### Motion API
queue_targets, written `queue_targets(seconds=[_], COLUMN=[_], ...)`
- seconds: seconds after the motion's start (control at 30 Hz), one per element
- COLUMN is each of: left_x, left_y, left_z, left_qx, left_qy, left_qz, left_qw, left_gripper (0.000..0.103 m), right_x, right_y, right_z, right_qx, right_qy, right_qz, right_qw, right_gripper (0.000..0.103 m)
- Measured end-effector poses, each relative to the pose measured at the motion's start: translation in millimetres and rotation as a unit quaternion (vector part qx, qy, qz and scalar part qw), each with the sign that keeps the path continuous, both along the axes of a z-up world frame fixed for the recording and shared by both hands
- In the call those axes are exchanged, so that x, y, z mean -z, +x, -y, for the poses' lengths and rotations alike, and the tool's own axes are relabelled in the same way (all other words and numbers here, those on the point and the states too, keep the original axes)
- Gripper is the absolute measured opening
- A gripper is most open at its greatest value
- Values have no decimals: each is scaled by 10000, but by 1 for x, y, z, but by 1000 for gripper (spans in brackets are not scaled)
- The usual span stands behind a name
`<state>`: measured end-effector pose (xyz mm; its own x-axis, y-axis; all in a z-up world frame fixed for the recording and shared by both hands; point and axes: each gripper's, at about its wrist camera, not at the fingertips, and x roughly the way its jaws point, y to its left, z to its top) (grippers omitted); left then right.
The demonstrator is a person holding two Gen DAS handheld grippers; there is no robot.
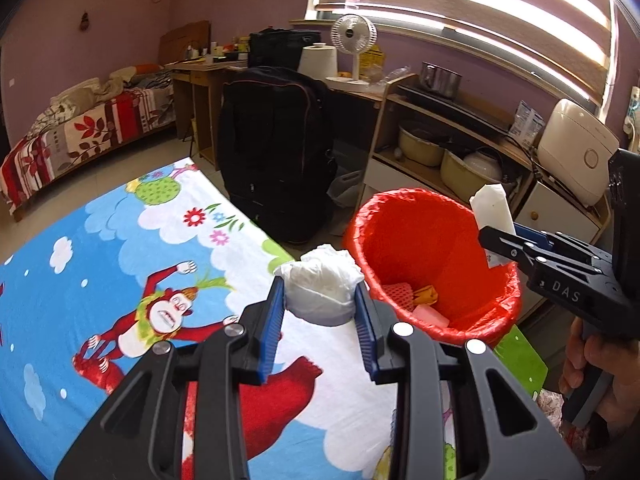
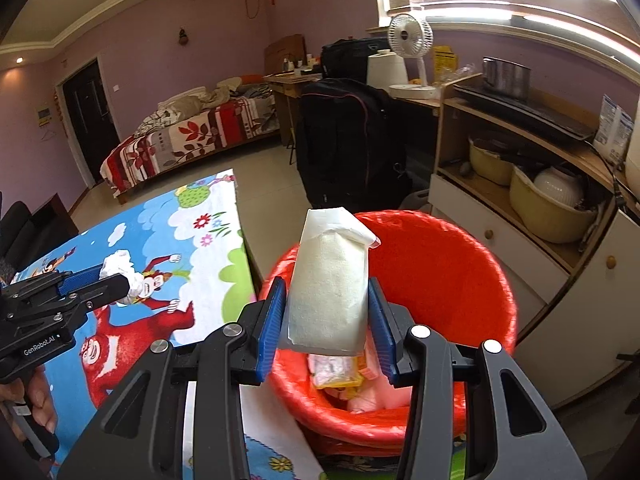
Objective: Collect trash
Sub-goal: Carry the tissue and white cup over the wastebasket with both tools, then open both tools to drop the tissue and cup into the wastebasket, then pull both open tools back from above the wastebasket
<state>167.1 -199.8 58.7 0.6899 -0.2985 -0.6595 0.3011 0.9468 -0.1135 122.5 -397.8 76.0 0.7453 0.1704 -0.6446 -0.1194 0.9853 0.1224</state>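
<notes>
My left gripper (image 1: 320, 300) is shut on a crumpled white tissue wad (image 1: 322, 284), held above the cartoon tablecloth (image 1: 120, 260) just left of the red-lined trash bin (image 1: 432, 240). My right gripper (image 2: 328, 312) is shut on a flat white paper packet (image 2: 330, 280), held upright over the bin (image 2: 440, 264). The packet (image 1: 494, 210) and right gripper (image 1: 504, 242) also show in the left wrist view above the bin's right rim. The left gripper with its tissue (image 2: 120, 270) shows at the left in the right wrist view. Pink and yellow trash (image 2: 352, 376) lies inside the bin.
A black suitcase (image 1: 276, 148) stands behind the bin. A wooden shelf unit (image 2: 520, 168) with yellow basins and a pot is at the right. A white fan (image 1: 354, 40), a desk and a bed (image 1: 80, 128) are farther back. A green mat (image 1: 520, 356) lies by the bin.
</notes>
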Motion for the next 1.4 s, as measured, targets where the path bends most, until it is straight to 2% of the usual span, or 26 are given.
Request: queue_targets(seconds=[0.37, 0.63, 1.17, 1.23, 1.27, 1.33, 1.37, 1.4], left_x=[-7, -4, 0, 0, 0, 1, 1, 2], left_y=[21, 37, 53, 54, 55, 57, 57, 57], left_z=[50, 81, 102, 104, 105, 106, 106, 105], left_qx=[426, 680, 875, 928, 944, 943, 939, 938], left_qy=[50, -37, -79, -113, -110, -129, -139, -157], left_qz=[31, -88, -183, -192, -194, -218, -226, -237], left_qw=[9991, 9976, 9960, 9954, 9953, 9952, 9952, 9952], left_gripper=[33, 33, 36, 40, 42, 58, 64, 66], right_x=[-2, -1, 4, 5, 6, 7, 8, 9], right_y=[9, 19, 28, 29, 29, 30, 30, 30], right_z=[39, 57, 65, 66, 67, 68, 69, 70], right_qx=[275, 400, 413, 435, 463, 491, 491, 488], right_qy=[-53, -92, -88, -95, -102, -128, -135, -130], right_qz=[54, 47, 14, 14, 20, 47, 43, 35], right_qw=[9996, 9991, 9991, 9990, 9989, 9987, 9987, 9987], right_gripper=[42, 43, 43, 46, 56, 67, 69, 69])
